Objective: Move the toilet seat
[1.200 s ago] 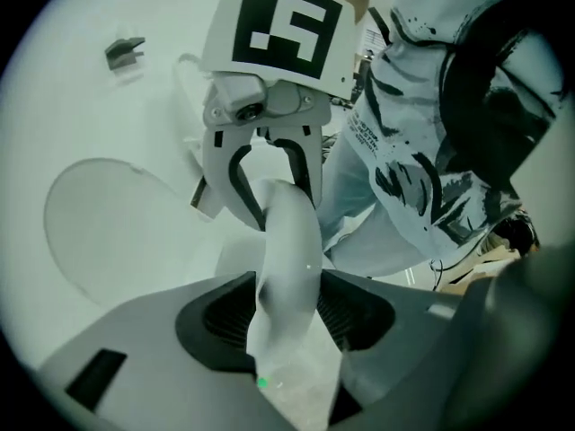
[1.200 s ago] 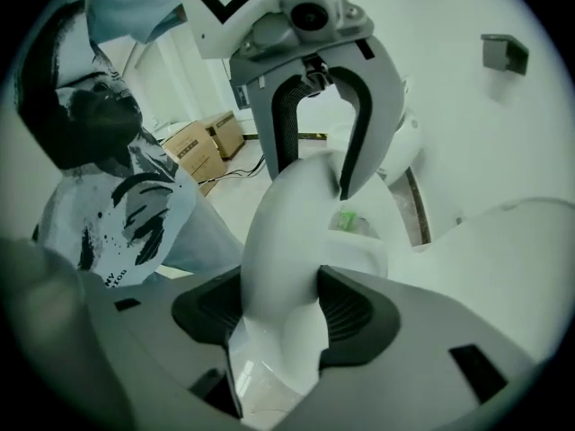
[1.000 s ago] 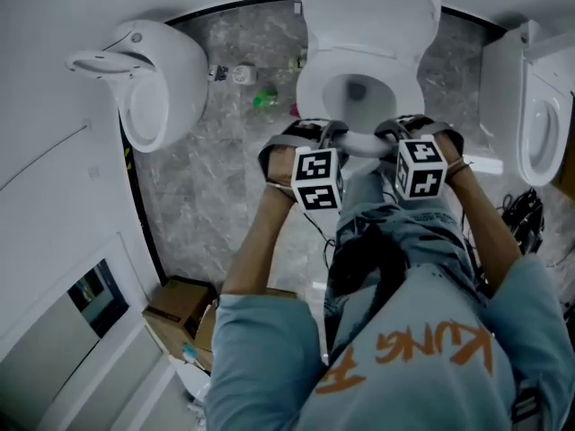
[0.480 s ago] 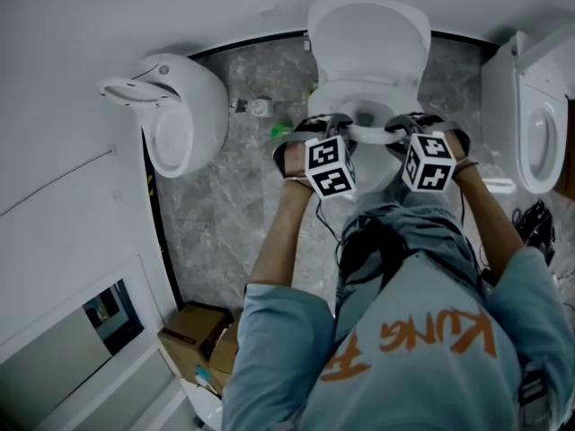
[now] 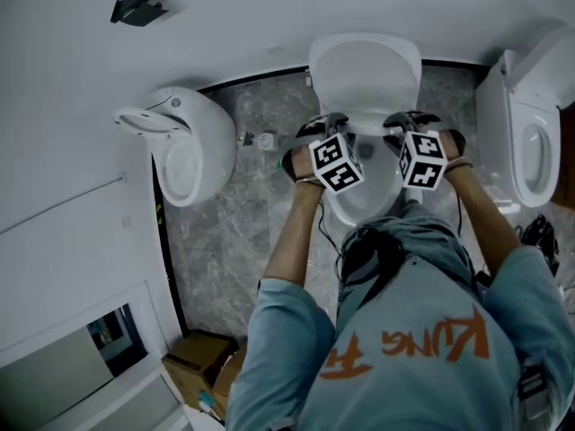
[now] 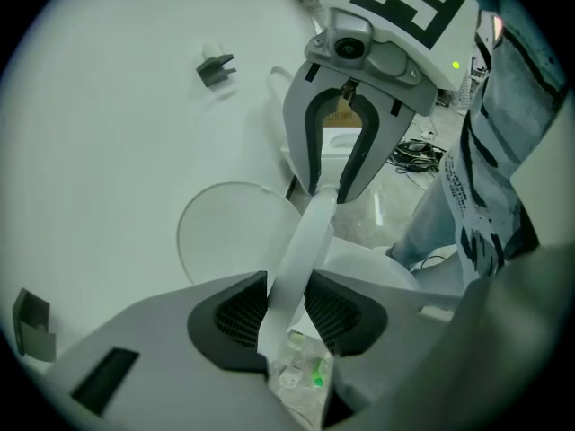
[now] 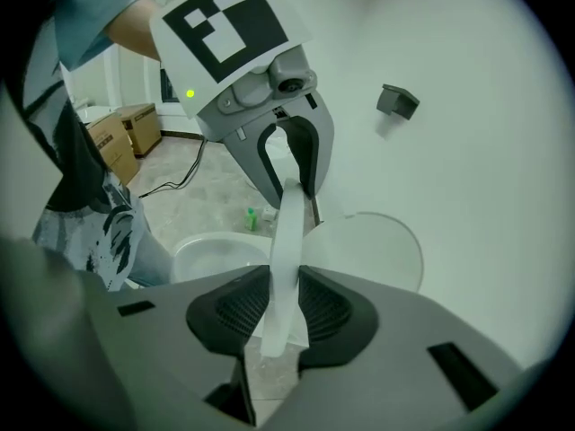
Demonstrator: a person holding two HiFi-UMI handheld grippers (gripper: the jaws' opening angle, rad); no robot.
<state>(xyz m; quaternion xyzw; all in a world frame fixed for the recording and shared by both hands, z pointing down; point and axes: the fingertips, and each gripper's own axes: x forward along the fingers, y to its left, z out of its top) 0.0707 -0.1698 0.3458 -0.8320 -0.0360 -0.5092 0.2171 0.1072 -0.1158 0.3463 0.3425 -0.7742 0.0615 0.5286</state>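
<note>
The person stands over a white toilet, and both grippers grasp the toilet seat [image 6: 301,250] near its front. In the left gripper view the seat shows as a thin white band seen edge-on. It runs up from between the left gripper [image 6: 286,314]'s dark ribbed pads [image 6: 235,312] to the other gripper, which clasps it further along. The left jaws are narrowing, with the band filling nearly all of the gap between them.

The right gripper view gives the mirror of this. The right gripper [image 7: 280,305] has the same band between its pads [image 7: 325,308], touching on both sides, and these jaws are also drawing in.

The seat is lifted clear of the bowl [image 7: 211,250], whose open rim lies below and to one side of the band. The round lid [image 5: 365,65] stands up against the wall behind it. In the head view the two marker cubes sit side by side over the front edge of the bowl, one to each side of its middle, and the seat itself is hard to pick out there.

A urinal [image 5: 190,146] hangs on the wall to the person's left, and another white fixture [image 5: 526,137] stands to the right. A small green bottle [image 7: 253,218] rests on the grey marbled floor [image 5: 225,232] beside the toilet. A cardboard box [image 5: 202,359] sits on the floor well back from it.
</note>
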